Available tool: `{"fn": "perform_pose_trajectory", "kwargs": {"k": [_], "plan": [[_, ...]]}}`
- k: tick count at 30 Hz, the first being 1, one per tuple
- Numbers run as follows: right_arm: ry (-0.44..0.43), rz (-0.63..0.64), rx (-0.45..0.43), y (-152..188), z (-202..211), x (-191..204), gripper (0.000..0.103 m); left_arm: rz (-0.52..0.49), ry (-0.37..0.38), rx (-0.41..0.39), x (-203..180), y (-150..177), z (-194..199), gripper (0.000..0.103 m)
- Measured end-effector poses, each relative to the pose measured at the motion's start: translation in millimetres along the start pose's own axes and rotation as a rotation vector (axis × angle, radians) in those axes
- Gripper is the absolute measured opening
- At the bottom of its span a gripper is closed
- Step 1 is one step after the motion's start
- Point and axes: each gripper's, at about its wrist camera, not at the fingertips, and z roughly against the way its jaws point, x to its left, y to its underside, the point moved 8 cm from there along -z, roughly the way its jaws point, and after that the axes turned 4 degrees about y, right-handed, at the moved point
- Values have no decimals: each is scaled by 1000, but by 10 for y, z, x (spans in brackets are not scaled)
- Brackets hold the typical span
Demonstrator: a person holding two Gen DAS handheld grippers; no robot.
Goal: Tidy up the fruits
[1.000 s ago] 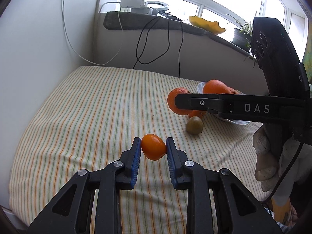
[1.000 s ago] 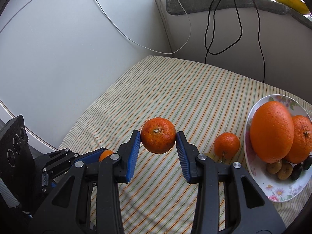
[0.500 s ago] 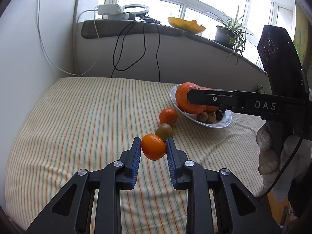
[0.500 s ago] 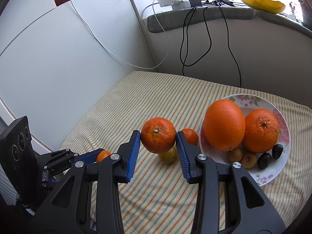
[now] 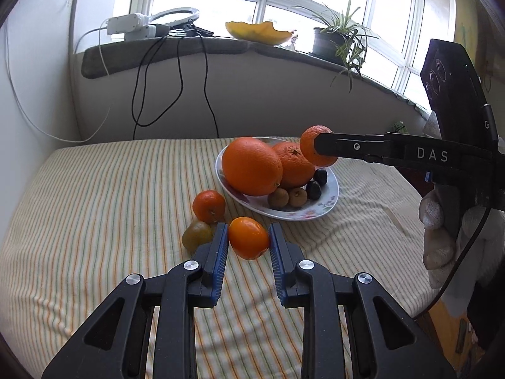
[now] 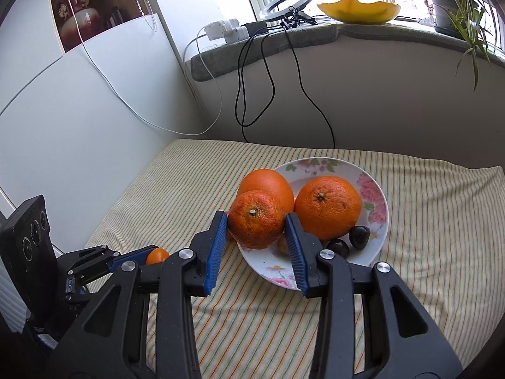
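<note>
My left gripper [image 5: 248,242] is shut on a small smooth orange fruit [image 5: 248,242], held above the striped cloth just short of the floral plate [image 5: 326,203]. My right gripper [image 6: 256,229] is shut on a rough-skinned mandarin [image 6: 255,222], which hangs over the plate's near-left rim [image 6: 271,268]. From the left wrist view that mandarin [image 5: 311,145] shows above the plate's far right side. The plate holds two large oranges [image 5: 251,165] [image 6: 328,207], small brown fruits [image 5: 278,197] and dark plums [image 6: 359,237]. A loose mandarin [image 5: 209,206] and a greenish fruit [image 5: 197,235] lie on the cloth left of the plate.
The striped cloth [image 5: 94,208] covers the table, which meets a white wall on the left and a low wall behind. Black cables [image 6: 268,72] hang from the sill. The sill carries a power strip, ring light, yellow bowl [image 5: 257,33] and potted plant [image 5: 334,42]. A gloved hand [image 5: 442,237] holds the right gripper.
Both grippers have swung toward the plate with their fruits still held. The plate and the loose fruits now sit nearer and more central, and the right gripper's mandarin has come over the plate.
</note>
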Motion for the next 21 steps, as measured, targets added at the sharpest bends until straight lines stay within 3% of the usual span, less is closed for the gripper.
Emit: {"fn": "perform_pose_trajectory", "kwargs": {"k": [21], "plan": [[77, -65, -11, -126, -70, -807, 39, -73, 42, 32, -470, -203, -541, 24]]}}
